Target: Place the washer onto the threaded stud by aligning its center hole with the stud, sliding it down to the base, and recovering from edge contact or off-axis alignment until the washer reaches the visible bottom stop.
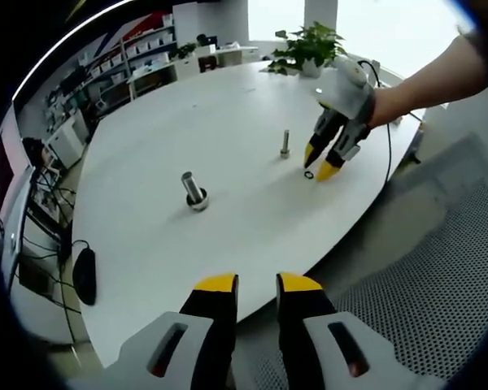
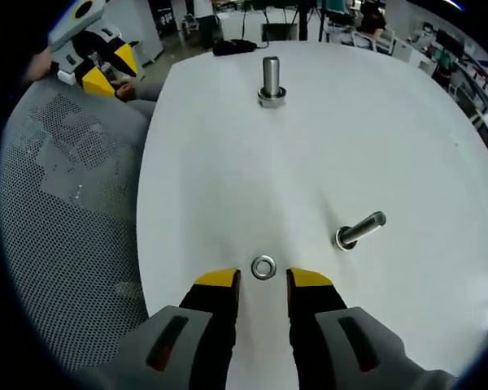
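Note:
A small metal washer (image 2: 263, 267) lies flat on the white table (image 2: 309, 162), just ahead of my right gripper (image 2: 263, 280) and in line with the gap between its open jaws. In the left gripper view the washer (image 1: 309, 175) sits at the tips of the right gripper (image 1: 319, 162). A short stud (image 2: 359, 229) stands close by on the right; it is also in the left gripper view (image 1: 285, 145). A thicker stud (image 2: 270, 81) on a nut base stands farther off (image 1: 193, 191). My left gripper (image 1: 258, 284) hangs open and empty at the table's near edge.
A grey mesh chair (image 1: 439, 268) stands beside the table, and the left gripper (image 2: 110, 71) hovers over it. A potted plant (image 1: 309, 49) sits at the far rim. Shelves and cables lie beyond the table.

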Tool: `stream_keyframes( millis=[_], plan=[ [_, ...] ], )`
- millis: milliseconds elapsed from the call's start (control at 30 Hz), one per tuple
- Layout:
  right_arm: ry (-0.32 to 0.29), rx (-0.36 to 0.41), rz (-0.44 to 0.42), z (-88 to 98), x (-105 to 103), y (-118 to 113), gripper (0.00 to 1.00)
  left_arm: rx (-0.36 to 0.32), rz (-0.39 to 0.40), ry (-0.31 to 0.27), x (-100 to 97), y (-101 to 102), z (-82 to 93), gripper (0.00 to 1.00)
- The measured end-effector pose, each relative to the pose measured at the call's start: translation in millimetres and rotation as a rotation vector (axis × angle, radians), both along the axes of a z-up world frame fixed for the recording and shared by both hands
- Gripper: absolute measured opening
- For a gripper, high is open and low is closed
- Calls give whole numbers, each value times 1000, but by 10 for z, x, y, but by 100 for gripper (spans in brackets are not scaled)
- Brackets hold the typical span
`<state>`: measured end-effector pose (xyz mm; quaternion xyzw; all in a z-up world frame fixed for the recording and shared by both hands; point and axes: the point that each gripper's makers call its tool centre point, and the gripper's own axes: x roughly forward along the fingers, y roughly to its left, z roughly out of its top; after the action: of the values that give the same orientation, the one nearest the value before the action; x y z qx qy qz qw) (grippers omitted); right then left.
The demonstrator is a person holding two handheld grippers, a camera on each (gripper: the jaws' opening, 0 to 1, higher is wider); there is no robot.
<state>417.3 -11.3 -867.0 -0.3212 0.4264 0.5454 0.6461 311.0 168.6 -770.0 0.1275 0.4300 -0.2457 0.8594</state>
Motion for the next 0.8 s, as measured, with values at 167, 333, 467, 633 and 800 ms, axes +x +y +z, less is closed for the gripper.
stream_keyframes(
  millis=[167,333,467,633,800],
  plan=[
    [-9,17,45,-3,-17,-12,27,1,-3,3,-2,-3,-7,16],
    [-3,44,27,4,22,-8,24,4,-1,9,-1,2,-15,16],
    [-40,38,65,6,18,48,24,6,3,11,-7,13,-17,16],
    [-60,10,124,-1,-14,79,21,5,10,10,3,21,-15,16],
    [-53,0,141,4,-36,59,19,8,14,11,1,33,-17,16]
  ],
)
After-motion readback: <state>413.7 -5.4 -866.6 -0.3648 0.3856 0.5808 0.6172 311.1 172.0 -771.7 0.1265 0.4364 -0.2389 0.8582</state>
